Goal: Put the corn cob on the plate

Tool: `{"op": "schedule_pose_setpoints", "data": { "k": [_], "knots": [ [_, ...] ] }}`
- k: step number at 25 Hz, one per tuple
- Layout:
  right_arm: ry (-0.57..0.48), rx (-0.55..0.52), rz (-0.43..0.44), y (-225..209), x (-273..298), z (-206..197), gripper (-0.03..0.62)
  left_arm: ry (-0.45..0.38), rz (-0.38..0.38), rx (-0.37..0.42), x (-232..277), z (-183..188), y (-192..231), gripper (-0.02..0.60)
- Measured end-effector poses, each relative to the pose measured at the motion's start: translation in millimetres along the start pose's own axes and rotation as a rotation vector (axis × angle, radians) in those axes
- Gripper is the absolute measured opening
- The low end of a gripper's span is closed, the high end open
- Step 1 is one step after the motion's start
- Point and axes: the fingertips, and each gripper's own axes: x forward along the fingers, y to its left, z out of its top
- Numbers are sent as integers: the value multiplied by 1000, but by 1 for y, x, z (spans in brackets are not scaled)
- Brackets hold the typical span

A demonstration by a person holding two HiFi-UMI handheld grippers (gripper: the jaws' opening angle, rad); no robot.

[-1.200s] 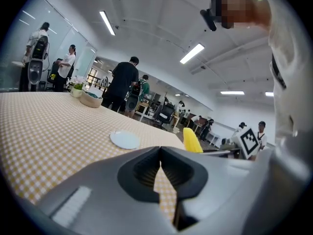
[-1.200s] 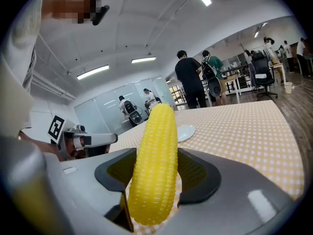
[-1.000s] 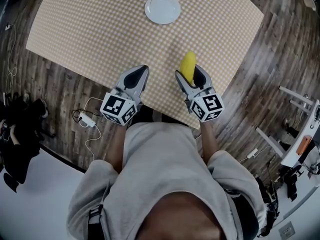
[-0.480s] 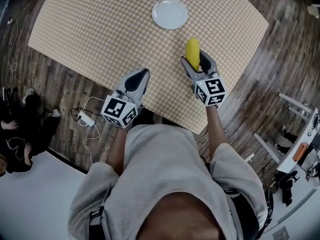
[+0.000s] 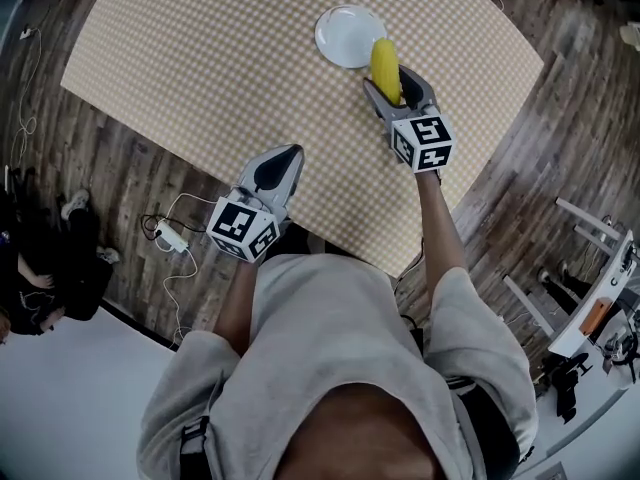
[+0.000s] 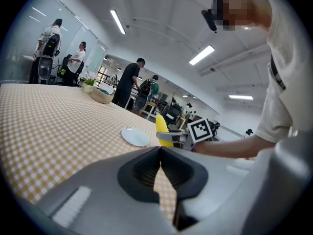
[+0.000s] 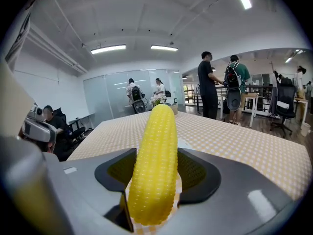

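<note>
A checked tablecloth [image 5: 220, 58] covers the table, with dark wooden floor [image 5: 110, 158] around it. The person's grey sleeves reach out from the near edge. The left gripper [image 5: 287, 155] hangs over the cloth's near edge, well to the left of and nearer than the plate. Its jaws are pressed together at the tips with nothing between them. The right gripper [image 5: 389, 78] is further out on the right, and its jaws pinch the corn cob [image 5: 384, 60] at its lower half. A small white plate [image 5: 342, 34] lies on the far part of the cloth. The yellow cob is clear of the cloth and points away from the person. In the head view its far end overlaps the plate's right rim.
</note>
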Motion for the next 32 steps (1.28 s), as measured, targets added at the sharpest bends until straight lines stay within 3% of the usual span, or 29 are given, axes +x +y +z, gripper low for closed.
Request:
{"op": "schedule_pose_setpoints", "data": {
  "k": [15, 32],
  "knots": [
    [16, -8, 8, -27, 85, 26, 261, 2, 49, -26, -16, -1, 15, 8],
    [184, -65, 3, -35, 116, -6, 256, 5, 54, -59, -16, -4, 23, 8]
  ]
}}
